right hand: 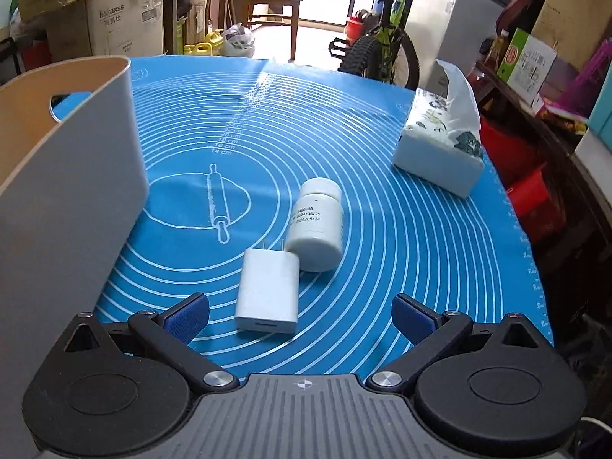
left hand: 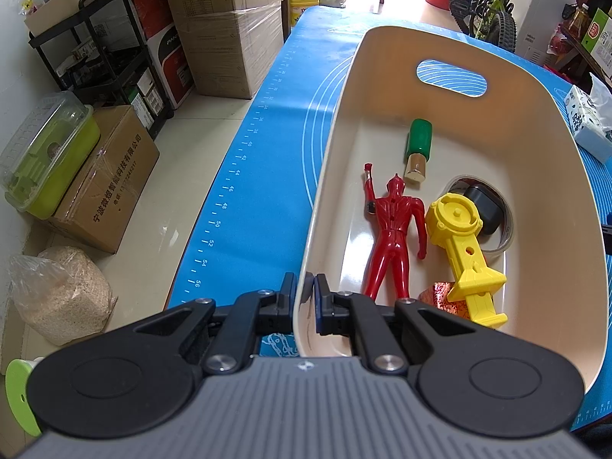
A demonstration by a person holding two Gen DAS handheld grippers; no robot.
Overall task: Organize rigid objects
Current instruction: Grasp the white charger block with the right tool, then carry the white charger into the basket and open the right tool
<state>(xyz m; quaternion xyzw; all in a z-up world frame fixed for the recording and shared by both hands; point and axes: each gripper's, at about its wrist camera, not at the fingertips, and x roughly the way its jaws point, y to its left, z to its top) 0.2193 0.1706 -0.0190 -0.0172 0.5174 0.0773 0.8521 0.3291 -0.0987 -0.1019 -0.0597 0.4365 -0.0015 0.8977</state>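
The left gripper (left hand: 305,302) is pinched on the near wall of the cream bin (left hand: 440,38), one finger outside and one inside. It looks like it holds the bin so it will not slide while things go in.

Inside the bin lie a red toy man (left hand: 394,229), a yellow toy (left hand: 466,244), a green-handled tool (left hand: 419,145), a black thing sitting in a roll of tape (left hand: 484,206), and a small shiny red piece (left hand: 443,294) by the near wall. These toys are already put away, so I think part of the job is done.

The right gripper (right hand: 300,315) is wide open and holds nothing. It hangs low over the near edge of the blue mat (right hand: 401,229), with its fingers on each side of a white plug charger (right hand: 267,292). That looks like the next thing to pick up. The charger lies flat with its metal pins pointing away. A white bottle (right hand: 317,229) lies on its side, touching the charger's far right corner. It could roll if it gets bumped.

The bin's grey outside wall stands at the mat's left side, close to the charger, so the trip will be short. A tissue pack (right hand: 440,153) sits near the mat's far right edge.
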